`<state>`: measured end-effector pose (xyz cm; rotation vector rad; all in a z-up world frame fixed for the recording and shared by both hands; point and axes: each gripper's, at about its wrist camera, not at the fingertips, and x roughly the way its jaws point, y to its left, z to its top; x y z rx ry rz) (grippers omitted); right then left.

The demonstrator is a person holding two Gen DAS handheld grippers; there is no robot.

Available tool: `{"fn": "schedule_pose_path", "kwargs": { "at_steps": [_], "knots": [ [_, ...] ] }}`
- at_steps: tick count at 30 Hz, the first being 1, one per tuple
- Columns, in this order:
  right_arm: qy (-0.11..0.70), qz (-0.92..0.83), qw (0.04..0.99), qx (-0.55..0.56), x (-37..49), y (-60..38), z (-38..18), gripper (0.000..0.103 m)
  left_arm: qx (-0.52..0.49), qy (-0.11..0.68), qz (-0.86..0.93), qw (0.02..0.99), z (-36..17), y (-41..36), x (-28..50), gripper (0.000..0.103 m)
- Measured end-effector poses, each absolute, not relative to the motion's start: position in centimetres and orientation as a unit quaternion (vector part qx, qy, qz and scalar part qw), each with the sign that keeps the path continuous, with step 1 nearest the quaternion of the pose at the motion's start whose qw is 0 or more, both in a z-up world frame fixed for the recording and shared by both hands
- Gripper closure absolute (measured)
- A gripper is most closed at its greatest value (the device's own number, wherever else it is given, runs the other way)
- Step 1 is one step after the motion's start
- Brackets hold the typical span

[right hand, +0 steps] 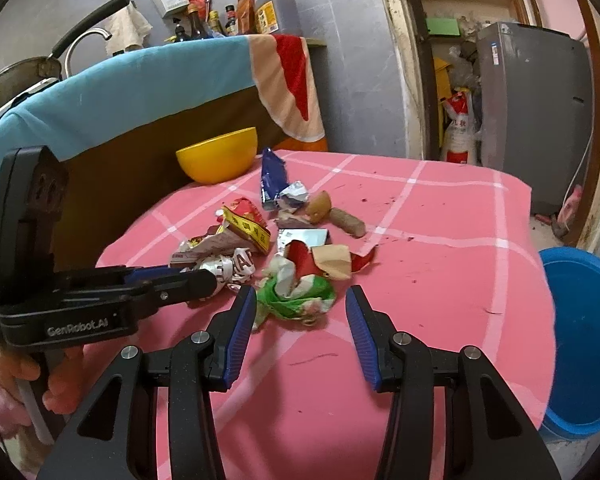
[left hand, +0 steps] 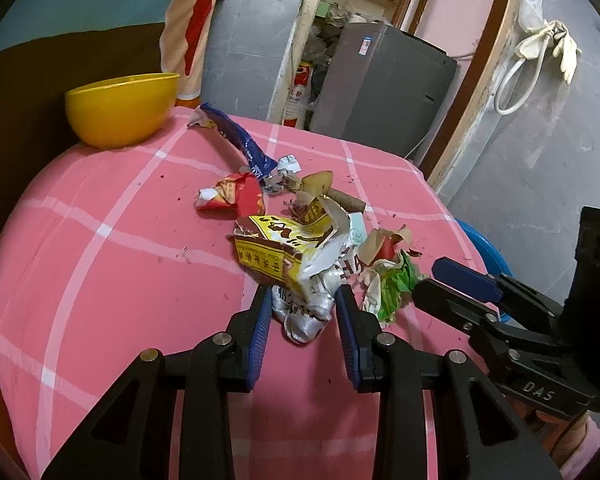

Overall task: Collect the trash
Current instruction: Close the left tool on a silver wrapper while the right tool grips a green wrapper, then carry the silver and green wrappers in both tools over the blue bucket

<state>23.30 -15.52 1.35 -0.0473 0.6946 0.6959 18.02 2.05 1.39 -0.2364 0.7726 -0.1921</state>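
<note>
Left wrist view: the silver crumpled wrapper (left hand: 306, 308) sat right between the left gripper (left hand: 304, 312) fingers, at the near edge of the trash pile on the pink checked tablecloth (left hand: 120, 280). The jaws stood apart on either side of it, blue pads flanking the foil but not visibly pressing, so the claw read as open and bracketing, not yet gripping. A torn yellow packet (left hand: 284, 252) lay over the far end of that wrapper, touching it. To do this well, I judged the squeeze should land on the silver bunch alone, low and near the cloth, then lift straight up so the yellow packet slides off rather than dragging the pile along.

Over on the other side, the right gripper (right hand: 300, 320) was open too, wide, with the green crumpled wrapper (right hand: 300, 300) lying just ahead between its fingertips. It needed to ease forward a touch before closing; the green piece was loose and springy by the look of it, so a firm pinch at the thick middle seemed the safer bet.

Farther out lay a red snack wrapper (left hand: 236, 196), a blue packet (left hand: 240, 140) and a brown stub (right hand: 348, 222), all waiting. A yellow bowl (left hand: 120, 112) stood at the far corner, and a blue bucket (right hand: 580, 340) stood just off the table's right side, the likely drop point.
</note>
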Motion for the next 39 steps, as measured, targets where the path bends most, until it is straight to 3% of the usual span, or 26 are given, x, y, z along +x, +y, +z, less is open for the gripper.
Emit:
{"fn": "schedule_pose_path", "kwargs": {
  "at_steps": [4, 5, 8, 13, 27, 39],
  "knots": [
    [0.337, 0.341, 0.877, -0.032, 23.1, -14.7, 1.2, 0.061, -0.112, 0.375, -0.092, 0.915, 1.7, 2.0, 17.6, 0.077],
    [0.336, 0.341, 0.877, -0.036, 23.1, -14.6, 1.2, 0.071, -0.113, 0.375, -0.093, 0.916, 1.7, 2.0, 17.5, 0.077],
    [0.335, 0.342, 0.877, -0.043, 22.9, -14.4, 1.2, 0.085, -0.113, 0.373, -0.093, 0.916, 1.6, 2.0, 17.2, 0.077],
    [0.330, 0.341, 0.878, -0.055, 22.4, -14.3, 1.1, 0.092, -0.106, 0.371, -0.092, 0.918, 1.5, 1.6, 16.9, 0.078],
    [0.265, 0.323, 0.907, -0.060, 18.6, -17.2, 2.6, 0.095, -0.109, 0.360, -0.102, 0.921, 1.6, 0.1, 14.7, 0.079],
    [0.099, 0.206, 0.971, -0.072, 15.4, -22.7, 6.8, 0.095, -0.101, 0.240, -0.156, 0.953, 5.9, -4.8, 15.3, 0.079]
  ]
}}
